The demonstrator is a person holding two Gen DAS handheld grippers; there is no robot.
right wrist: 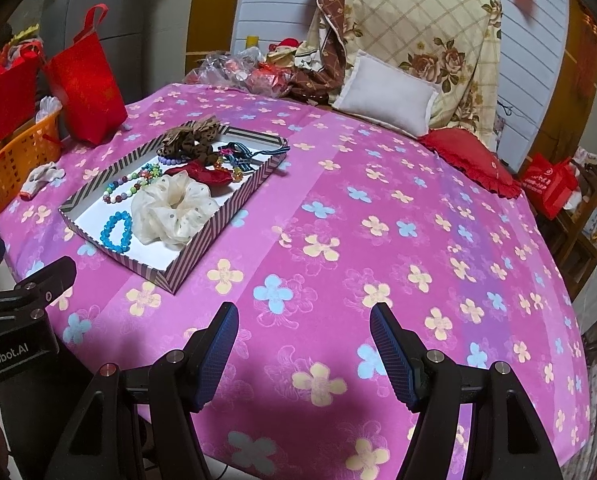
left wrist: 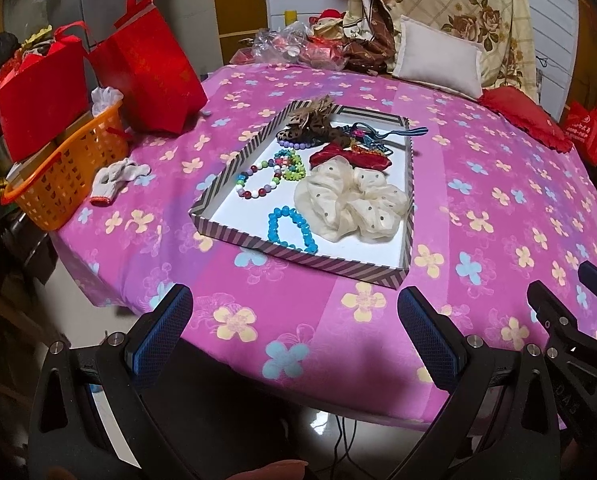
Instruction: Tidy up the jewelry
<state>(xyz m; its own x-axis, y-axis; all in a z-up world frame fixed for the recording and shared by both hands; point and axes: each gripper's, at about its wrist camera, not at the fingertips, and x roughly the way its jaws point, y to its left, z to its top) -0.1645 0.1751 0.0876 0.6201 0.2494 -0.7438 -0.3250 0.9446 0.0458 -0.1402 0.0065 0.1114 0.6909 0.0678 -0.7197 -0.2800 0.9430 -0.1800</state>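
Both our left gripper (left wrist: 294, 312) and right gripper (right wrist: 304, 330) hover with fingers apart, empty; every bracelet and scrunchie already sits in the tray (left wrist: 410, 216), so we judge sorting nearly done.

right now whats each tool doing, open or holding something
Left tool: open, holding nothing, short of the striped tray.
Right tool: open, holding nothing, over the floral tablecloth.

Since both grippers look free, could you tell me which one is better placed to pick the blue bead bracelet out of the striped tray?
Probably the left. The left gripper is open and faces the striped tray head-on, with the blue bead bracelet just beyond its fingers. The right gripper, also open, has the tray off to its left.
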